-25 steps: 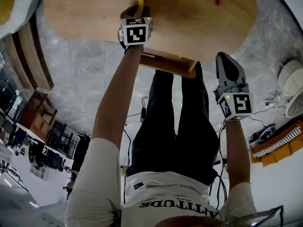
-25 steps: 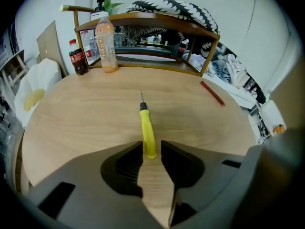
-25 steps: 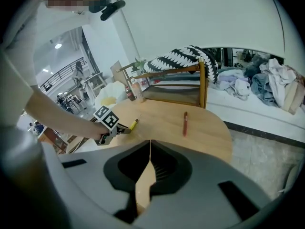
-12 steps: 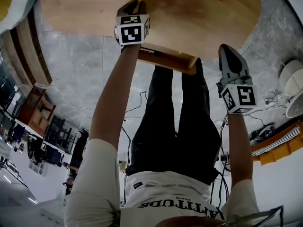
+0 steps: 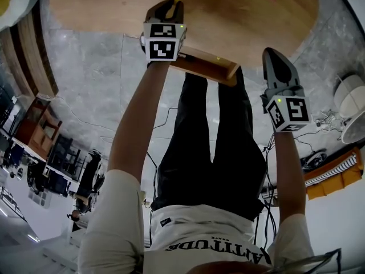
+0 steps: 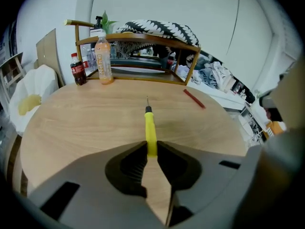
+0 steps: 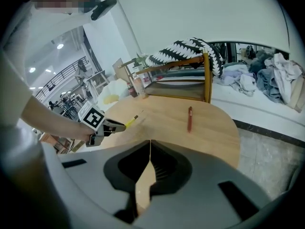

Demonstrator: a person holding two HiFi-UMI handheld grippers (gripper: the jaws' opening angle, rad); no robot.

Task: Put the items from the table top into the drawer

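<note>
Left gripper (image 6: 151,144): the jaws have just been closing. They now pinch the rear end of the yellow screwdriver (image 6: 151,125) between the pads, with only a narrow gap left. The grip is at the tail of the handle, so most of the tool sticks out ahead, in line with the jaws. In the right gripper view it angles up over the wood with a shadow beneath, so I judge it clear of the top, not dragging.

The tool has a slim bright yellow handle, a black collar and a thin metal tip. It looks light and rigid. A tail-end pinch could let it pivot, so holding it straight along the jaws makes sense.

Drawer (image 5: 206,73): pulled open under the near edge of the table, just right of my left gripper and between the two grippers. Being open there keeps the carry short. I cannot see inside it.

Right gripper (image 7: 149,143): jaws together, nothing in them. It is held off the near right edge, apart from the drawer, and I judge it parked out of the way.

Table (image 6: 71,128): a rounded wooden top. The red pen (image 7: 189,118) lies flat farther across on the right, well apart from the screwdriver. It is probably the next pick.

Far edge: an orange drink bottle (image 6: 103,61) and a cola bottle (image 6: 79,69) stand upright near each other. Behind them is a wooden rack (image 6: 143,41) draped with patterned cloth (image 6: 157,27). I cannot tell whether the bottles are meant for the drawer.
</note>
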